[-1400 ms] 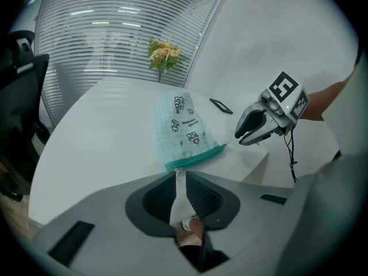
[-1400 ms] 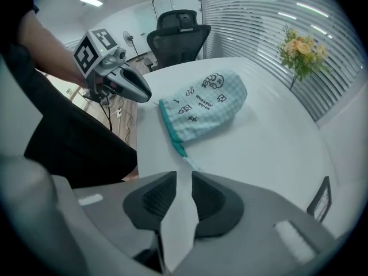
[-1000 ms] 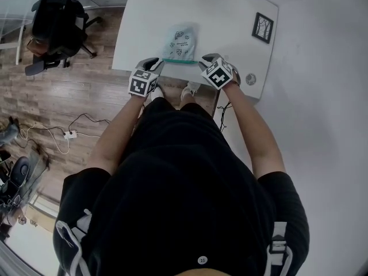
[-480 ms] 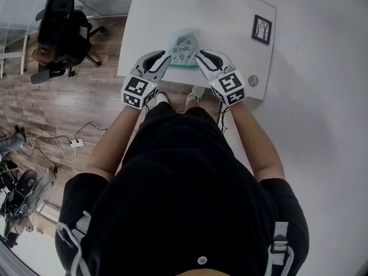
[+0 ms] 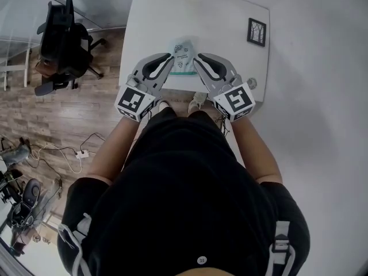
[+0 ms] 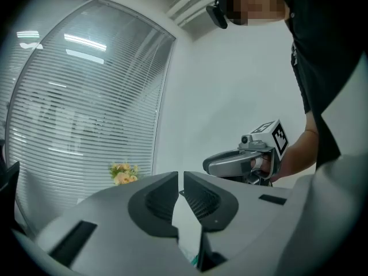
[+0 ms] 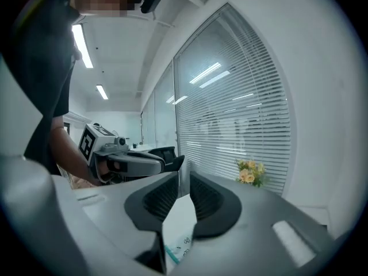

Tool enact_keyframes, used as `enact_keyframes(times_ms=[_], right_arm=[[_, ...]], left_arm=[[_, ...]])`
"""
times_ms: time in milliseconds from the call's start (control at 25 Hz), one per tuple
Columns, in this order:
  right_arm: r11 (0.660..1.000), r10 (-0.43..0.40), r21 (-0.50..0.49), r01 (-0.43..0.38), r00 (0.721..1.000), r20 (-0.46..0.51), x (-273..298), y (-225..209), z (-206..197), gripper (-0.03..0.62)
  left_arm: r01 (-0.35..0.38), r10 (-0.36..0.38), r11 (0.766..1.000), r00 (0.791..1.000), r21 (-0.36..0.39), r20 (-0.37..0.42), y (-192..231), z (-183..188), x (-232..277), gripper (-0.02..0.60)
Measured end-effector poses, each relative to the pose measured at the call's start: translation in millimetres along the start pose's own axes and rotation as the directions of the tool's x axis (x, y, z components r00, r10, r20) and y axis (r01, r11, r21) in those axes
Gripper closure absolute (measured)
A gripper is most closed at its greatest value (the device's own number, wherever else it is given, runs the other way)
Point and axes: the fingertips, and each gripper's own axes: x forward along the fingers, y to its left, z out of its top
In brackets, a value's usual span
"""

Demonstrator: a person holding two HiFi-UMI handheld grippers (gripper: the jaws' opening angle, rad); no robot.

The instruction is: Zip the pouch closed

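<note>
Pouch (image 5: 183, 52) pinched, jaws closing: my left gripper (image 5: 167, 61) at its left end, right gripper (image 5: 199, 61) at right; zip (image 7: 172, 254) spans between.

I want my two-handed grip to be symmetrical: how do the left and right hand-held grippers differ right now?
The left hand-held gripper grips the pouch at its left edge, the right hand-held gripper at its right edge. The left hand-held gripper's jaws stand nearer together than the right hand-held gripper's. Shared: both pairs of jaws are closing with the pouch between them.
</note>
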Motion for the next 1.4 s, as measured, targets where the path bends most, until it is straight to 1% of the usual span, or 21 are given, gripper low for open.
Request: enact_keyframes(times_ms=[80,200,280,400,480,760,1000,1400], right_arm=[[1.0,-0.009,0.001,0.009,1.0,0.027,-3,-1,11,0.522],[1.0,-0.023,0.001,0.023,0.998,0.065,-6,-5,23,0.531],[1.0,-0.026,-0.003,0.027,0.996,0.086,-8,-7,28,0.545],[0.999,-0.025,-0.04,0.029,0.995,0.096,-12,-7,35,0.571],[0.998,-0.029,-0.046,0.034,0.994,0.104,-14,-7,38,0.583],[0.998,-0.038,-0.041,0.042,0.994,0.1,-16,-12,38,0.583],[0.998,-0.034,-0.05,0.039,0.995,0.094,-17,-9,37,0.583],[0.998,-0.035,-0.044,0.04,0.994,0.108,-18,-8,39,0.583]], left_arm=[[0.006,-0.006,1.0,1.0,0.011,0.028,-3,13,1,0.565],[0.022,-0.022,1.0,0.998,0.01,0.052,-7,24,4,0.574],[0.027,-0.028,1.0,0.998,0.015,0.054,-10,29,6,0.574],[0.031,-0.033,0.999,0.998,0.03,0.051,-12,33,6,0.574],[0.03,-0.031,0.999,0.998,0.03,0.051,-14,36,6,0.574],[0.023,-0.025,0.999,0.998,0.034,0.059,-12,39,9,0.574],[0.029,-0.032,0.998,0.998,0.062,0.051,-13,39,9,0.574],[0.024,-0.027,0.998,0.998,0.063,0.048,-14,38,10,0.574]])
